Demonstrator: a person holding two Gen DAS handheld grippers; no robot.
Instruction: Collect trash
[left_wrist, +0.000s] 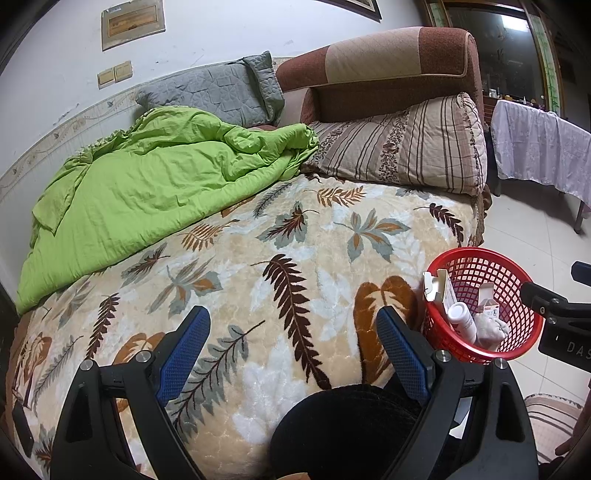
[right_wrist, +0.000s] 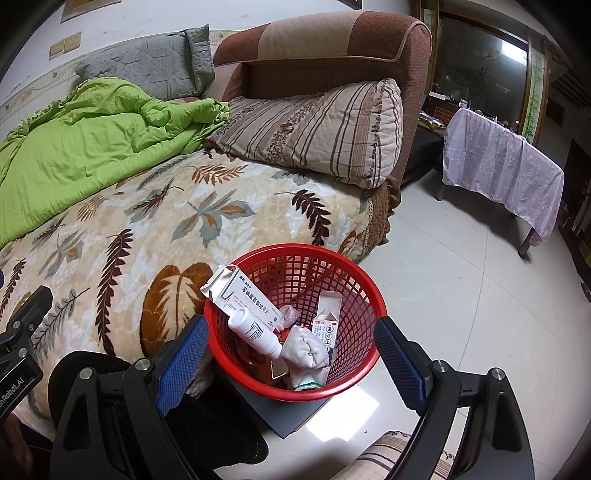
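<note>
right wrist view, nearest first: the right claw (right_wrist: 291, 354) is held wide apart with nothing between its blue pads (right_wrist: 181, 360), poised above the red basket (right_wrist: 347, 387). the left claw (left_wrist: 293, 349) is likewise spread wide and empty, over the leaf-patterned blanket (left_wrist: 295, 229) on the bed.

contents of the basket, as seen: a long white medicine carton (right_wrist: 243, 299) leaning on the near-left rim with its flap torn open; a white plastic bottle (right_wrist: 255, 330) lying slantwise against it; a balled white glove or sock (right_wrist: 306, 347); a smaller open carton (right_wrist: 325, 317) standing toward the far side; a pinkish crumpled scrap (right_wrist: 290, 315), not identified further. the basket is judged about half full and stands on the tiled floor (right_wrist: 461, 295) just beside the bed edge, partly on a dark flat board (right_wrist: 291, 415).

handling, as a judgement: cartons are expected to be light and crushable, best taken across the narrow faces; the bottle smooth and liable to roll, best gripped mid-body; the cloth soft, to be pinched anywhere. the mesh basket is judged light, stiff at the rim, and easily tipped.

farther off, no loose trash is discernible on the blanket, the green quilt (left_wrist: 147, 177) or the striped pillow (left_wrist: 406, 147).
</note>
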